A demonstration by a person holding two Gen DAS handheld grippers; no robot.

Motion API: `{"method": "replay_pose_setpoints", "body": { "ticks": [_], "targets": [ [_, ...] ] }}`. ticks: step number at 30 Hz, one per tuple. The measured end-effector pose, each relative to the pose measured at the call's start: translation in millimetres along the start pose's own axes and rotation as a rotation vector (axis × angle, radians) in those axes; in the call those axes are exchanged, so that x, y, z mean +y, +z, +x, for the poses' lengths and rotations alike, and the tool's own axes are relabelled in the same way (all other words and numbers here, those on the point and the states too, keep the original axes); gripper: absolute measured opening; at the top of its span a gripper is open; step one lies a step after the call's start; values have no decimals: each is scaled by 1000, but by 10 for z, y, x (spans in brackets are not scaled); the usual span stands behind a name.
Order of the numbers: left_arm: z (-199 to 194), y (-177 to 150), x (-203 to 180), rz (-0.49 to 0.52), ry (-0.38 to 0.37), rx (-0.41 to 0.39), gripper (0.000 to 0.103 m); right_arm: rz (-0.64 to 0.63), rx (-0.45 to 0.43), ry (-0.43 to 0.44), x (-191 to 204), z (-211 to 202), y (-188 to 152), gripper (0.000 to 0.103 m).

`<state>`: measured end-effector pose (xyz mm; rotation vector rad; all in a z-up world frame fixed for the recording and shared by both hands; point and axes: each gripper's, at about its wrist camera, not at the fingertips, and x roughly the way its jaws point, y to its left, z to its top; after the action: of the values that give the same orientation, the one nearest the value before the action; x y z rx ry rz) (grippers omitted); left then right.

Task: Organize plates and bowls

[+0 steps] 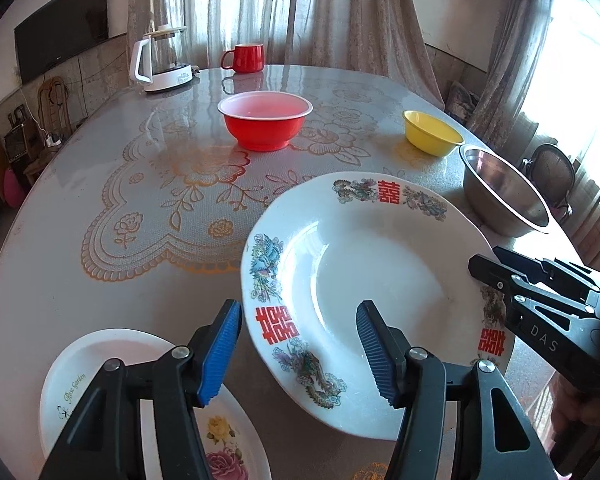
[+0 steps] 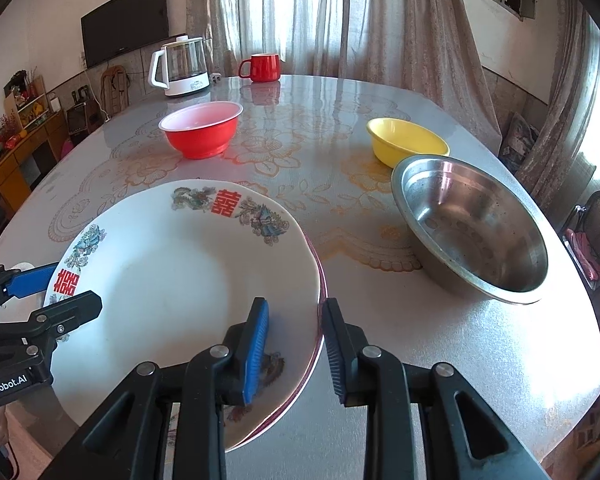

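Note:
A large white plate with red characters and dragons [image 1: 364,280] [image 2: 172,280] lies tilted on a red-rimmed plate [image 2: 320,280] beneath it. My right gripper [image 2: 296,356] straddles the right rim of this stack, jaws either side of the rim with a gap showing. My left gripper [image 1: 300,348] is open around the plate's left rim. A smaller white plate with roses [image 1: 100,384] lies below the left gripper. A red bowl [image 1: 265,120] [image 2: 201,128], a yellow bowl [image 1: 432,132] [image 2: 407,141] and a steel bowl [image 1: 504,196] [image 2: 472,224] stand on the table.
A white kettle [image 1: 160,60] [image 2: 182,68] and a red mug [image 1: 245,58] [image 2: 262,67] stand at the far edge of the round table [image 1: 140,184] with a lace-pattern cover. Chairs [image 2: 596,236] stand to the right of the table.

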<state>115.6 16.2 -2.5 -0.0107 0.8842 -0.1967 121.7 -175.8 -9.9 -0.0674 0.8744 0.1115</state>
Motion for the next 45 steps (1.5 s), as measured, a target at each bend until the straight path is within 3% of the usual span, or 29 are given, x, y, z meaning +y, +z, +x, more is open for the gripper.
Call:
{"method": "replay_pose_setpoints", "body": {
  "ticks": [13,18,21,24,28,30,35,45],
  "targets": [
    [-180,-80,195,-66,33,-33,66,41,-26,24,3,-101,-59,33],
    [-309,-121,249,-85,54,-65,70,52,-108,-10,-7,-283,-43,33],
    [-341,-128,307,-111,58,-62,70,43,-163,20,38,-426,-33,35],
    [-381,-152,354,-120,52,-68,70,17,-194,87,123,-512,-13,39],
    [-439,-196,421,-132,81,-81,80,-23,-207,211,270,-610,-30,41],
    [-468,-222,474,-143,86,-86,80,-34,-204,288,333,-646,-38,41],
    [-548,-273,626,-181,99,-100,80,-89,-142,510,602,-686,-96,41],
    [-639,-399,1039,-296,133,-112,80,-189,26,741,1253,-534,-342,41]
  ]
}}
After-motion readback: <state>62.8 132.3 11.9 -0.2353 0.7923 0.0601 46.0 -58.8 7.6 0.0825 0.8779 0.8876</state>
